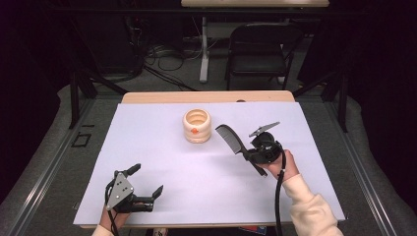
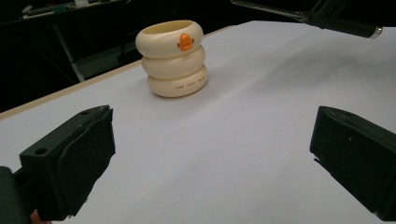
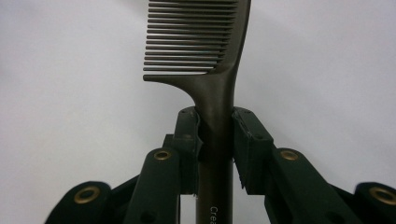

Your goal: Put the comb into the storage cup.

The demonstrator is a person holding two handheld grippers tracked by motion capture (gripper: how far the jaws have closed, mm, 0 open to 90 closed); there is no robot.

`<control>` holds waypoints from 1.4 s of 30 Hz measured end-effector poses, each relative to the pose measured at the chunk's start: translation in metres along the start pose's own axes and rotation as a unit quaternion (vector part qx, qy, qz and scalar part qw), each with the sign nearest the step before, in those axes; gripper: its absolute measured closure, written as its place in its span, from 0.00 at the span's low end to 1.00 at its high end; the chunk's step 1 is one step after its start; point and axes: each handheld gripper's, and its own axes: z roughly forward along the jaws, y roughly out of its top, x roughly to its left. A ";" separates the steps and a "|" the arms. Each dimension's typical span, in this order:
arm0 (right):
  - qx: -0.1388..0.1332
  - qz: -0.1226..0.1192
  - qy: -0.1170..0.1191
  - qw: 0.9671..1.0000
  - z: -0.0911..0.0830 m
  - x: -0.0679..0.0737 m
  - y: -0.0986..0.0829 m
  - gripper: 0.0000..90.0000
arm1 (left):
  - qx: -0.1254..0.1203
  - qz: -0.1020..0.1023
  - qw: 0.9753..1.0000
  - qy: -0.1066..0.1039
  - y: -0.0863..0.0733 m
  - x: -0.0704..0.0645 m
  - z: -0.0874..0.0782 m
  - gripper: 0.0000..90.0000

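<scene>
Comb held above the white sheet
Right gripper clamps the black comb by its handle, teeth beyond the fingertips; left gripper gapes wide, holding nothing, cream holder well ahead

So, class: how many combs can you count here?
1. The comb is clamped by its handle in the right gripper, held above the table, right of the holder.

A cream cup of three stacked rings, with an orange mark on its side, stands upright at upper centre of the white table. A black chair stands beyond, cables on the floor.
</scene>
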 end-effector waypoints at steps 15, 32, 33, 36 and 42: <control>-0.028 0.002 0.008 1.000 -0.003 0.001 0.001 0.81 | 0.000 0.001 1.000 -0.001 0.000 0.000 0.000 0.00; -0.083 0.005 0.018 0.996 -0.004 0.002 0.003 0.81 | 0.000 0.000 1.000 0.000 0.000 0.000 0.000 0.00; -0.085 0.001 0.017 0.996 -0.004 0.002 0.003 0.81 | 0.000 0.000 1.000 0.000 0.000 0.000 0.000 0.00; -0.094 0.000 0.017 0.995 -0.004 0.003 0.003 0.81 | 0.001 0.002 1.000 0.000 0.000 0.000 0.000 0.00; -0.111 -0.002 0.021 0.994 -0.003 0.003 0.004 0.81 | 0.002 -0.001 1.000 0.000 0.000 0.000 0.000 0.00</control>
